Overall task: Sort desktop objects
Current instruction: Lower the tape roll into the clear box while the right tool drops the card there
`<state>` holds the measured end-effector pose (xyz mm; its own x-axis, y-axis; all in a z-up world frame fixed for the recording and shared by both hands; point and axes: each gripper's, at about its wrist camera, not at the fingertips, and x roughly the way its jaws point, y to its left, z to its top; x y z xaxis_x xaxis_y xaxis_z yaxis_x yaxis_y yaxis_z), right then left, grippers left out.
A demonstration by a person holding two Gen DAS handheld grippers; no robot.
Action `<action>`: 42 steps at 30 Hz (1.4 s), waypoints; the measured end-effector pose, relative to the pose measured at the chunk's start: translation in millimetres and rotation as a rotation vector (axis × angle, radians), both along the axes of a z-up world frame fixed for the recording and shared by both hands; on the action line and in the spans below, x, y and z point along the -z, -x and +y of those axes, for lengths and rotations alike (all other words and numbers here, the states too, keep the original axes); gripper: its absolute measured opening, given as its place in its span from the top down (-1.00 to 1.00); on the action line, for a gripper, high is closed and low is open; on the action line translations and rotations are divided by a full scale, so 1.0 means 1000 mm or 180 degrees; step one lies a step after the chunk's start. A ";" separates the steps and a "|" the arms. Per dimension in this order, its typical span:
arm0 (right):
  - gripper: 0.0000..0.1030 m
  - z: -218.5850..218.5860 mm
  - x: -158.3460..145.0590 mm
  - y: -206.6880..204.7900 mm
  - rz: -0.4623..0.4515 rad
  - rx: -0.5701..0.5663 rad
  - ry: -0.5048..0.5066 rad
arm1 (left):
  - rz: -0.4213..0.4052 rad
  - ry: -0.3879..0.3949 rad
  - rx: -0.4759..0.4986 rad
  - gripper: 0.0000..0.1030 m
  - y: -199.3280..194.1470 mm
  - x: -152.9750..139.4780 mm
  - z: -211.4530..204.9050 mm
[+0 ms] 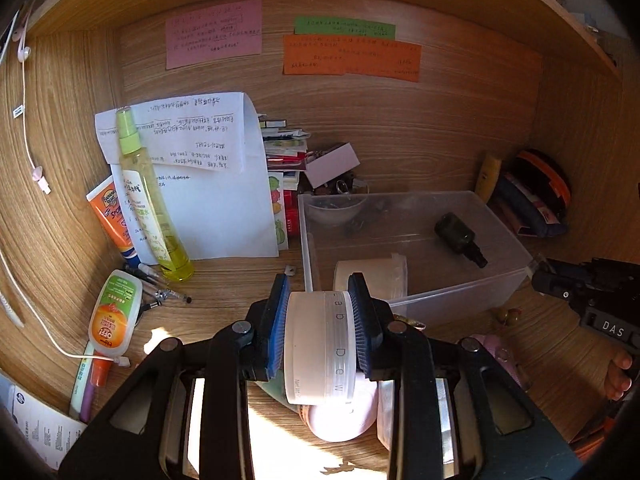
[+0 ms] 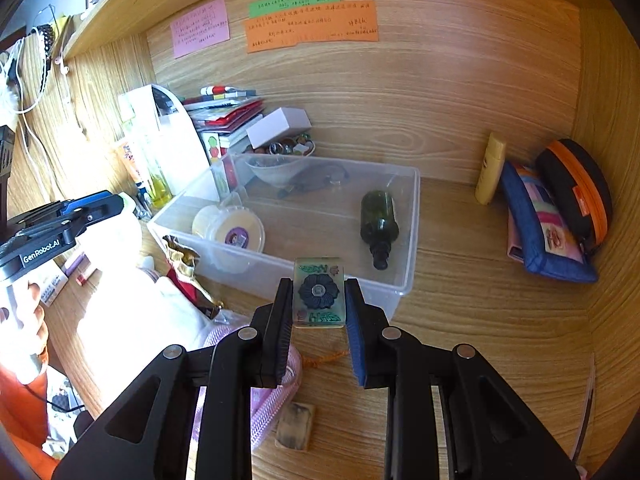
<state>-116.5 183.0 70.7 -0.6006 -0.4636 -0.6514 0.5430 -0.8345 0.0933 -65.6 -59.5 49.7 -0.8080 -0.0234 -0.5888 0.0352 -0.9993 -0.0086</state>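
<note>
Currently your left gripper [image 1: 320, 316] is clamped on a white round jar [image 1: 320, 344], held just in front of the clear plastic bin [image 2: 404, 280]. Your right gripper [image 2: 318, 302] pinches a clear flower-printed block [image 2: 319, 292] at the bin's near wall. Inside the bin lie a dark green bottle [image 2: 379, 222] and a round lidded tub [image 2: 232, 230].

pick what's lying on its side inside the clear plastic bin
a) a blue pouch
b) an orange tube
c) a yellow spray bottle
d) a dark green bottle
d: the dark green bottle lies on its side on the floor of the clear plastic bin, with its neck toward the bin's near wall.
</note>
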 end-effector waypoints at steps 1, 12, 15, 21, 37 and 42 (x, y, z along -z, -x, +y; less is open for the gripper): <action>0.57 -0.001 -0.001 0.001 0.0002 -0.0010 0.0010 | 0.0014 -0.0010 0.0019 0.43 0.002 -0.003 0.001; 0.57 -0.015 -0.009 0.020 0.0038 -0.0091 0.0019 | 0.0092 0.0006 0.0206 0.43 0.032 -0.022 0.023; 0.57 -0.018 -0.007 0.027 0.0002 -0.0107 -0.0006 | 0.0047 -0.0024 0.0269 0.43 0.045 -0.022 0.028; 0.57 -0.025 0.001 0.046 -0.0113 -0.0130 -0.0076 | -0.0051 -0.0011 0.0310 0.43 0.077 -0.020 0.034; 0.56 -0.057 0.021 0.091 -0.0348 -0.0192 -0.0320 | -0.0438 -0.0099 0.0289 0.43 0.140 0.008 0.020; 0.57 -0.065 0.030 0.100 -0.0415 -0.0227 -0.0411 | -0.0506 -0.0099 0.0273 0.43 0.152 0.013 0.017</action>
<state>-216.1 117.6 40.6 -0.4760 -0.4095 -0.7783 0.5915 -0.8040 0.0614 -217.2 -43.0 36.4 -0.7028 0.0618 -0.7087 -0.0468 -0.9981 -0.0406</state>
